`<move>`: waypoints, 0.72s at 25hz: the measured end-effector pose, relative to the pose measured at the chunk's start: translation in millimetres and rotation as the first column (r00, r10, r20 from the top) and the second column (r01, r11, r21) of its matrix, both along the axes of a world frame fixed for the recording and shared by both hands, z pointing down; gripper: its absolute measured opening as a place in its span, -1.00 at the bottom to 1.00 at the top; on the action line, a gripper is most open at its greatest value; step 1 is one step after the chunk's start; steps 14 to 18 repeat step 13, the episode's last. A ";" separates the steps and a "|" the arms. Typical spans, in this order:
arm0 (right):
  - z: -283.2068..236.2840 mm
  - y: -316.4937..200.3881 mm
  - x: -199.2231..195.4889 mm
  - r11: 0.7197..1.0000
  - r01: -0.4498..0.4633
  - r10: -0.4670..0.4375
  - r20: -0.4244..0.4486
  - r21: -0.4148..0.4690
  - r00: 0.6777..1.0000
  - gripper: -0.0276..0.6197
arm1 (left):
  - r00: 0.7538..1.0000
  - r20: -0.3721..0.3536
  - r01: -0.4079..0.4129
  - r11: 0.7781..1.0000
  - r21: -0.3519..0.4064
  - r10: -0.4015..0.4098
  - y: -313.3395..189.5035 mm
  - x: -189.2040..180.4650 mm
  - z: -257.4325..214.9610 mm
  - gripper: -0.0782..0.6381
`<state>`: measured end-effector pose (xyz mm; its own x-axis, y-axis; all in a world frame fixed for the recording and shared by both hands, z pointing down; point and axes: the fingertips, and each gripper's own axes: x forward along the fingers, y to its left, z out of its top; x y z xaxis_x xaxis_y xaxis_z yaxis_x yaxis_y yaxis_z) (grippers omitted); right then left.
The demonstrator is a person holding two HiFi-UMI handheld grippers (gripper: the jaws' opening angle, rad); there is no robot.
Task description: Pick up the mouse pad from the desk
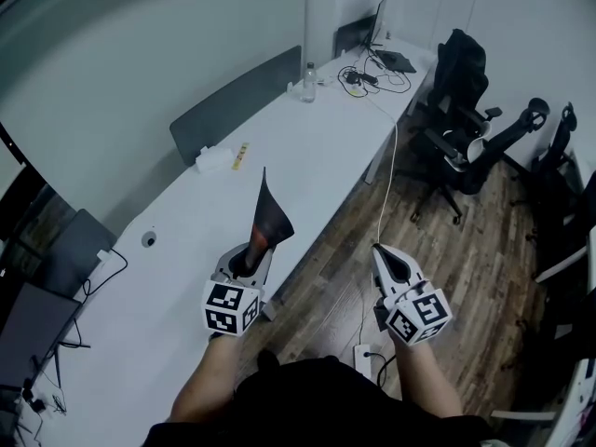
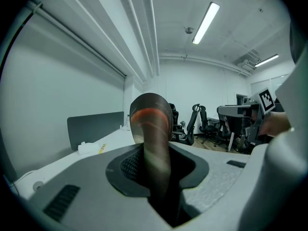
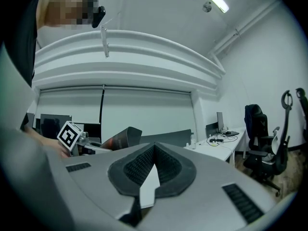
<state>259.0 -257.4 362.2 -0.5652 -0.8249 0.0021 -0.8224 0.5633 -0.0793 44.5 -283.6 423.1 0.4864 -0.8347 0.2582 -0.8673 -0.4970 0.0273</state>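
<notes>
**One pad (image 1: 270,214) up off the desk (image 1: 307,147), pinched in the left gripper (image 1: 250,257)**

So closest in, the left gripper has its jaws narrow and clamped on the bottom edge of the pad. The pad stands up out of them, dark with an orange-red patch, curled over on itself and tapering to a point at the top. It hangs clear above the near edge of the desk, not touching it. From the left gripper view it fills the slot between the jaws completely.

The right gripper (image 1: 391,264) sits off to the side over the wood floor, well apart from the pad. Its jaws are pressed together at the tips with nothing between them. Its own view just shows a sliver of white desk through the gap below the tips. A power strip (image 1: 365,357) lies on the floor below it, with a white cable running up to the desk.

Further along the desk there's a round grommet (image 1: 149,239), then a white packet (image 1: 212,159) with a small yellow thing (image 1: 241,155) just beside it. Both are in front of a grey divider (image 1: 237,101). Past that stands a clear bottle (image 1: 308,82). At the far end there's a tangle of cables (image 1: 372,77) and a screen (image 1: 380,21). Black chairs (image 1: 461,91) are parked to the right of that end.
</notes>
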 end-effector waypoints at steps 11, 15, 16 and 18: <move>8.9 9.2 25.1 0.999 -0.024 0.025 0.042 -0.034 0.999 -0.91 | 1.000 0.026 -0.009 1.000 -0.014 0.009 12.7 7.8 8.5 -0.47; 11.4 11.2 34.0 0.998 -0.038 0.041 0.054 -0.047 0.998 -0.91 | 1.000 0.026 -0.009 1.000 -0.016 0.009 13.7 9.2 8.7 -0.47; 11.4 11.2 34.0 0.998 -0.038 0.041 0.054 -0.047 0.998 -0.91 | 1.000 0.026 -0.009 1.000 -0.016 0.009 13.7 9.2 8.7 -0.47; 11.4 11.2 34.0 0.998 -0.038 0.041 0.054 -0.047 0.998 -0.91 | 1.000 0.026 -0.009 1.000 -0.016 0.009 13.7 9.2 8.7 -0.47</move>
